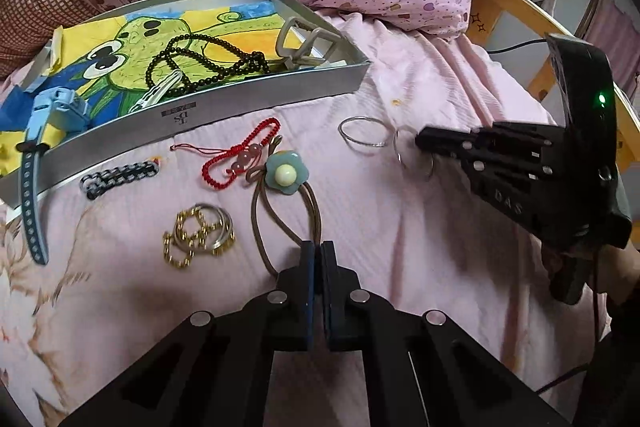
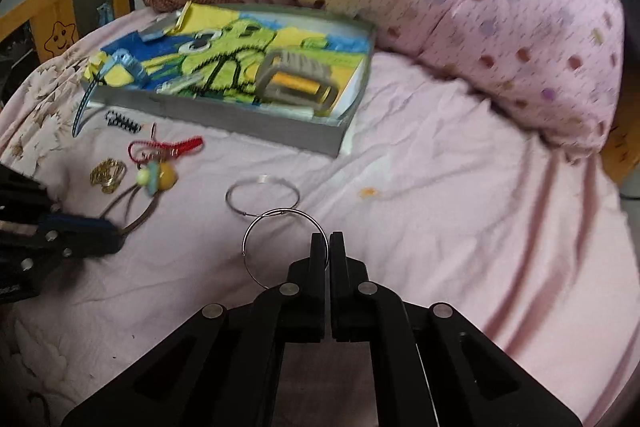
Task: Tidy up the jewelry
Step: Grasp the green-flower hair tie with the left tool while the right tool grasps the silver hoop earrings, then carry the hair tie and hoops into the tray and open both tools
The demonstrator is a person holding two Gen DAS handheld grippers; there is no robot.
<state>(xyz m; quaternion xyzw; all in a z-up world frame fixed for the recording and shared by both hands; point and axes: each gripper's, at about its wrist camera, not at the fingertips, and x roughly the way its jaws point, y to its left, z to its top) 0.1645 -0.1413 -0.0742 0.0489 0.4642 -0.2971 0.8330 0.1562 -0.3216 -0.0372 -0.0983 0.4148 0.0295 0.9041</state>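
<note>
Left wrist view: the left tongs (image 1: 319, 251) reach low over the bed (image 1: 400, 227), their blue pads pressed together on the brown loop of the hair tie (image 1: 285, 173), whose green flower lies flat just ahead. Around it on the sheet lie a red bracelet (image 1: 240, 153), a gold chain (image 1: 200, 235) and a black braid (image 1: 120, 177). The tray (image 1: 200, 119) sits toward the pillow end, holding black beads (image 1: 208, 63), a clip (image 1: 306, 43) and a blue watch (image 1: 52, 115) whose strap hangs over its rim. The right tongs (image 1: 418, 139) come in from the right edge, level, at a thin hoop (image 1: 400, 151); a second hoop (image 1: 362, 137) lies beside it.

Right wrist view: blurred. The right tongs (image 2: 329, 243) are shut on the hoop (image 2: 280, 247), which stands tilted off the sheet. The second hoop (image 2: 262, 197) lies flat, touching it. The left tongs (image 2: 116, 233) enter from the left, on the tie.
</note>
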